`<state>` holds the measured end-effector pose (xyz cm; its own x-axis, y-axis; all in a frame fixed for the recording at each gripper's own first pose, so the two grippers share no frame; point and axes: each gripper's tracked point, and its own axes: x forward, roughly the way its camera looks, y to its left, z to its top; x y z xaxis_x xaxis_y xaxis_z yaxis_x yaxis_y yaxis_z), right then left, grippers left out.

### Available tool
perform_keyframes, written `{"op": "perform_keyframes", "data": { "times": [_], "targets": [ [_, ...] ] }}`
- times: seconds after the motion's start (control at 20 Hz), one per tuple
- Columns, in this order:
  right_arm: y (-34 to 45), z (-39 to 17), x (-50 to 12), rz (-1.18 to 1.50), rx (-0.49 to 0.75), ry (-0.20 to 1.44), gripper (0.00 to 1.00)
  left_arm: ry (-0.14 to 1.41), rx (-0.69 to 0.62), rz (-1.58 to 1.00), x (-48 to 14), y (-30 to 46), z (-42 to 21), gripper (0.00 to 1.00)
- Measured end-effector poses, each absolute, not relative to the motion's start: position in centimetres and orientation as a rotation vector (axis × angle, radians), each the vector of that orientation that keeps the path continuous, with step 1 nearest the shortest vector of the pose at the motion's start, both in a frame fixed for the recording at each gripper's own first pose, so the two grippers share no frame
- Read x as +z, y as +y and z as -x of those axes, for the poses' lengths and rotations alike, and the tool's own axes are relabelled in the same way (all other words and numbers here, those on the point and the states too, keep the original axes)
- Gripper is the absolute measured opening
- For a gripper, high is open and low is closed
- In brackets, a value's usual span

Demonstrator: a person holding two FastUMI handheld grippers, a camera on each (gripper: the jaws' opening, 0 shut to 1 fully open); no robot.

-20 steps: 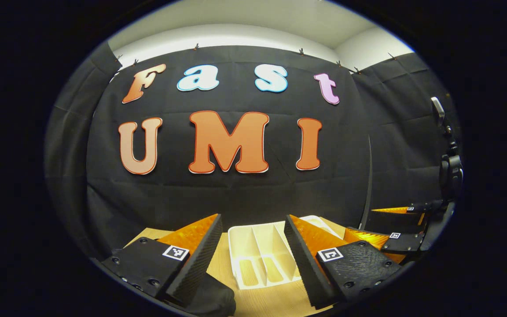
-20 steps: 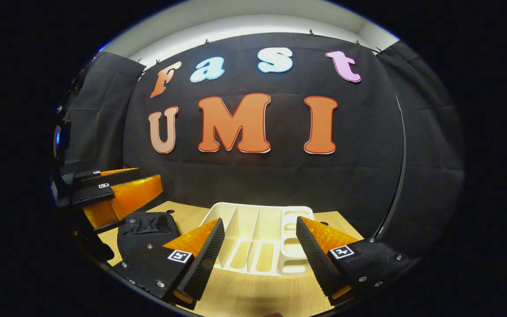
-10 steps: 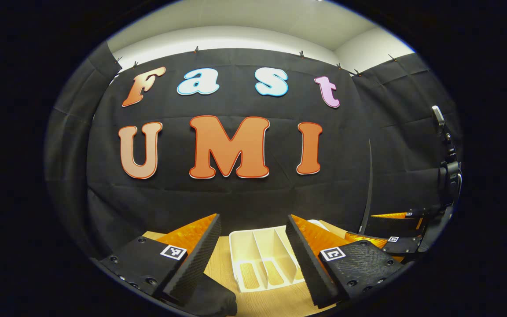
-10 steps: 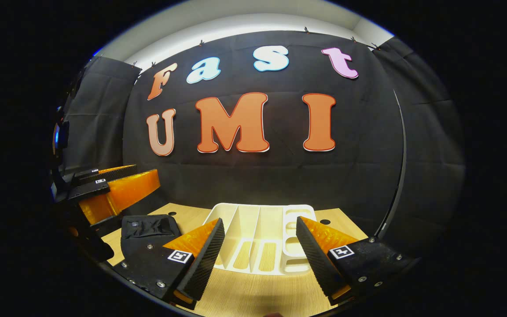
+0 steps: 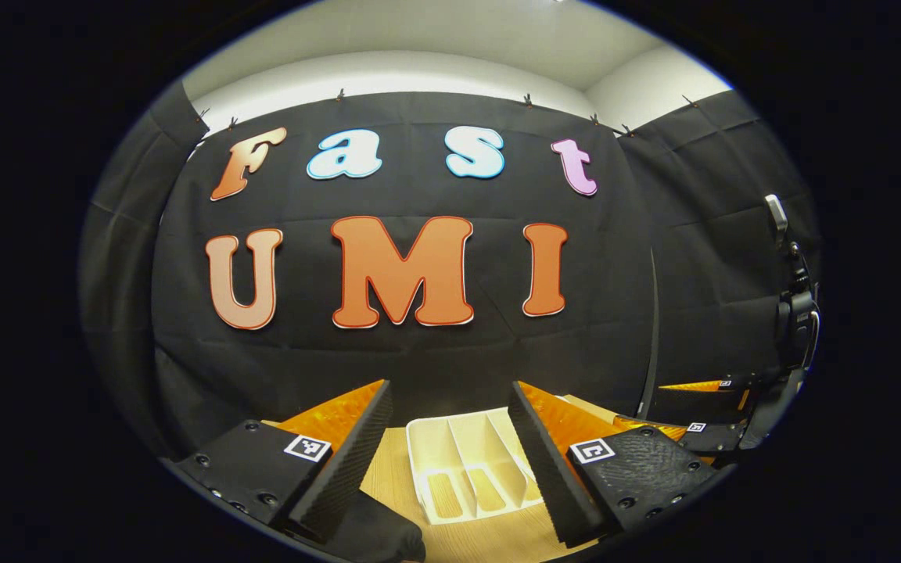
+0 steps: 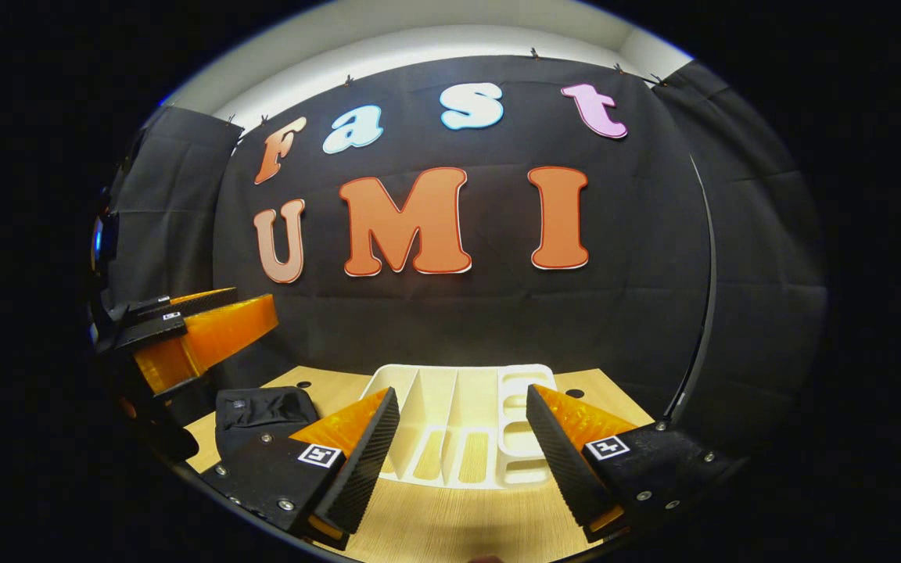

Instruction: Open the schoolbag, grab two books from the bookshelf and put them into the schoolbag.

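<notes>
Both your left gripper (image 5: 449,450) and right gripper (image 6: 462,453) hang spread and empty above the bench (image 6: 450,528). The schoolbag (image 6: 263,408) lies at nine o'clock of the white bookshelf (image 6: 458,438). Opening seems not yet begun; go for the bag's zipper first.

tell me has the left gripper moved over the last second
Yes. In the right gripper view the left gripper has risen against the wooden table and the black schoolbag; its fingers are open and hold nothing.
</notes>
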<state>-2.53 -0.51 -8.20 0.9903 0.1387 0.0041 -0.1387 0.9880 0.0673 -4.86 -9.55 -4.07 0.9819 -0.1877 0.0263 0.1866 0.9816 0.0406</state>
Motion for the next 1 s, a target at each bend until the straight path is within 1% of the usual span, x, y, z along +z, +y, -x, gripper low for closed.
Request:
{"op": "perform_keyframes", "data": {
  "times": [0.4, 0.7, 0.75, 1.0],
  "targets": [
    [-1.6, 2.9, -8.2, -0.051, 0.102, 0.011, 0.97, -0.016, -0.191, -0.018, -4.1, -9.1, 5.2, 0.95],
    [-0.1, 3.8, -7.7, -0.030, 0.136, 0.018, 0.97, -0.021, -0.149, -0.002, -3.5, -7.4, 6.9, 0.94],
    [0.4, 4.2, -7.4, -0.028, 0.153, 0.017, 0.98, -0.031, -0.148, -0.001, -2.8, -7.3, 7.3, 0.94],
    [0.9, 5.1, -7.1, -0.053, 0.161, 0.036, 0.97, -0.037, -0.142, -0.030, -1.7, -7.2, 8.5, 0.95]
  ]
}}
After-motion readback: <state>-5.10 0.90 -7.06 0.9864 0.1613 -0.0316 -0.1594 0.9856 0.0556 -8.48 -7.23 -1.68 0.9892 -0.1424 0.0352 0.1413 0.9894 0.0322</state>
